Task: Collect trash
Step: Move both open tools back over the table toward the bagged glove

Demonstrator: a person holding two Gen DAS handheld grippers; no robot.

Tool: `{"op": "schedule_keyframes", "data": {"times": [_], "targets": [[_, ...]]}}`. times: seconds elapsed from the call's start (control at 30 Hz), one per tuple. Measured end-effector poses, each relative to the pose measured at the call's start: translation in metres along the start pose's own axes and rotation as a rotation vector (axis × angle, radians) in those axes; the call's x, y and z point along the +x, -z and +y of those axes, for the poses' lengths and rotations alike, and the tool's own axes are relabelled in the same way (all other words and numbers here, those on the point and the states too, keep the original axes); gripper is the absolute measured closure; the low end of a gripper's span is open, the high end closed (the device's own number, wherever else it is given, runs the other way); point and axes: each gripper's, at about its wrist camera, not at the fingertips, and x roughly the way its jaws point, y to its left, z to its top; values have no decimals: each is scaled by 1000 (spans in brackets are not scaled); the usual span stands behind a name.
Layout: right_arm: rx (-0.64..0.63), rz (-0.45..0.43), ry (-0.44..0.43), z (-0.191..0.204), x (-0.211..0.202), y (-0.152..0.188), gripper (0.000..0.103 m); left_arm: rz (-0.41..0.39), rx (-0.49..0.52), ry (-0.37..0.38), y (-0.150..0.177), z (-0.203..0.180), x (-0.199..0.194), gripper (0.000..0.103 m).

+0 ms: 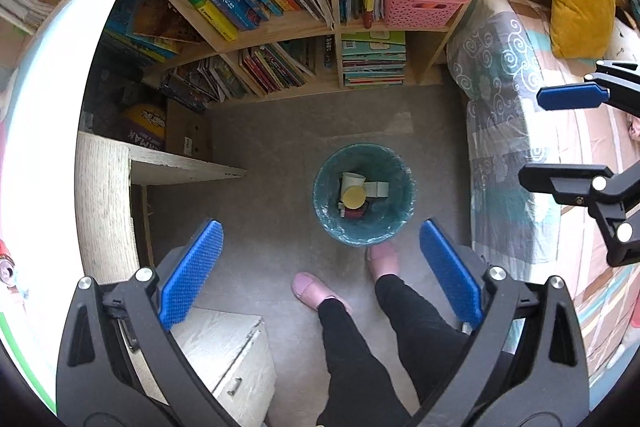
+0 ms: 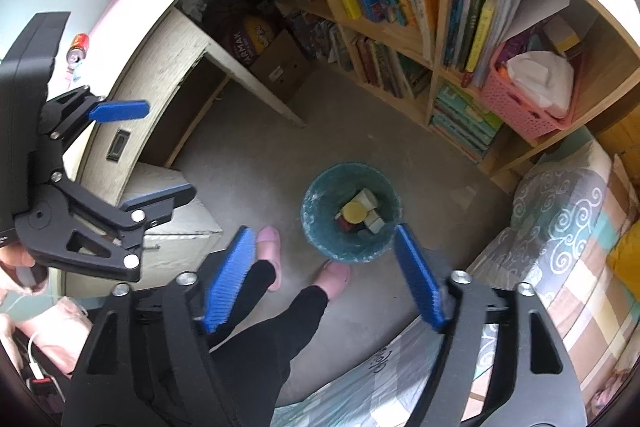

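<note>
A teal-lined trash bin (image 1: 325,201) (image 2: 314,215) stands on the grey floor, directly below both grippers. Inside it lie a round yellow lid (image 1: 354,197) (image 2: 354,211), white cups and boxes and a red item. My left gripper (image 1: 320,267) (image 2: 144,155) hangs high over the bin, pointing down, open, with nothing between its blue pads. My right gripper (image 2: 324,275) (image 1: 560,137) hovers beside it, also open and empty. A red drink can (image 2: 79,45) lies on the white desk top at the left.
A wooden bookshelf (image 1: 332,27) full of books, with a pink basket (image 1: 424,3), backs the floor. A bed (image 1: 508,131) lies to the right, a desk (image 1: 104,195) and drawer unit (image 1: 228,355) to the left. The person's legs and pink slippers (image 1: 384,259) stand by the bin.
</note>
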Motion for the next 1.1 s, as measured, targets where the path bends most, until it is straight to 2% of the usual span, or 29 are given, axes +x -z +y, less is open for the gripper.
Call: {"op": "schedule_keyframes", "data": {"times": [0.1,0.23,0.27,0.3,0.37,0.47,0.7,0.8,1.1], "targets": [[11,-21,13,0,-4,-1,20,16,-48,35,3,8,-1,6],[2,-36,31,1,-9,-3,19,114,-62,-71,2,11,12,7],[-9,-40,33,3,-11,-3,19,113,-53,-78,3,12,13,7],[-18,-45,39,5,-13,-4,19,101,-50,-78,6,13,10,7],[-47,-56,50,12,-17,-5,18,77,-74,-16,10,18,1,6],[-74,-69,57,19,-24,-9,18,49,-94,0,15,28,-13,7],[-119,-93,39,42,-37,-31,18,-30,-143,-76,28,60,-50,7],[-138,-110,30,56,-38,-43,18,-72,-192,-71,34,80,-69,7],[-277,-119,-17,124,-34,-75,16,-121,-331,-117,62,146,-105,6]]}}
